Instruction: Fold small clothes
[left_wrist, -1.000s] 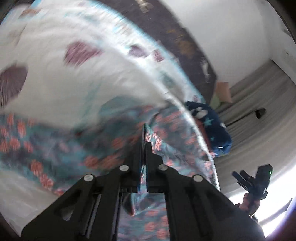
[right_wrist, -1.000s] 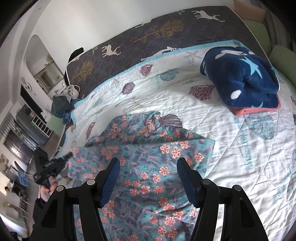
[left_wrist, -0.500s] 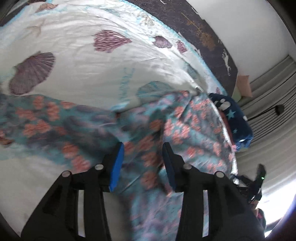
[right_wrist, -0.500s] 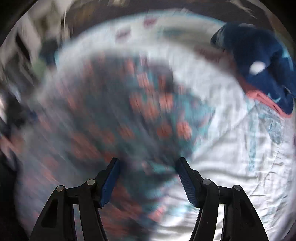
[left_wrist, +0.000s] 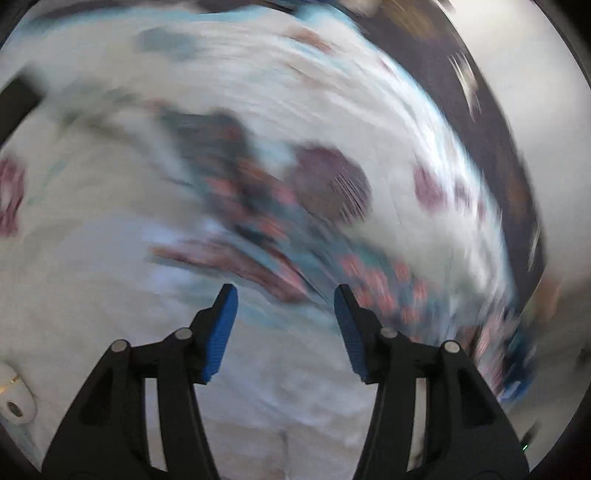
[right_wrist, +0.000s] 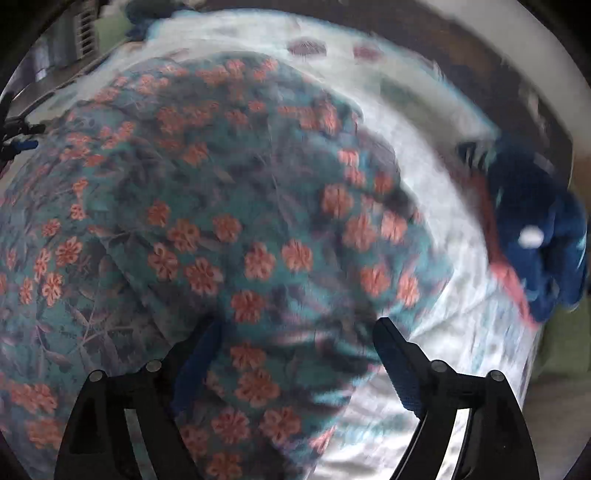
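A teal garment with orange flowers lies spread on a white bedspread with shell prints. My right gripper is open and low over the garment's near edge, its fingers either side of a fold of cloth. My left gripper is open and empty above bare bedspread. The garment lies blurred ahead of it, stretching to the right. Both views are motion-blurred.
A folded dark blue fleece with white shapes on a pink cloth sits at the right of the bed. A dark patterned headboard runs along the far side. A white object shows at the left edge.
My left gripper let go of the garment, opened wide and swung away over bare bedspread. My right gripper dropped close to the garment's near edge, still open.
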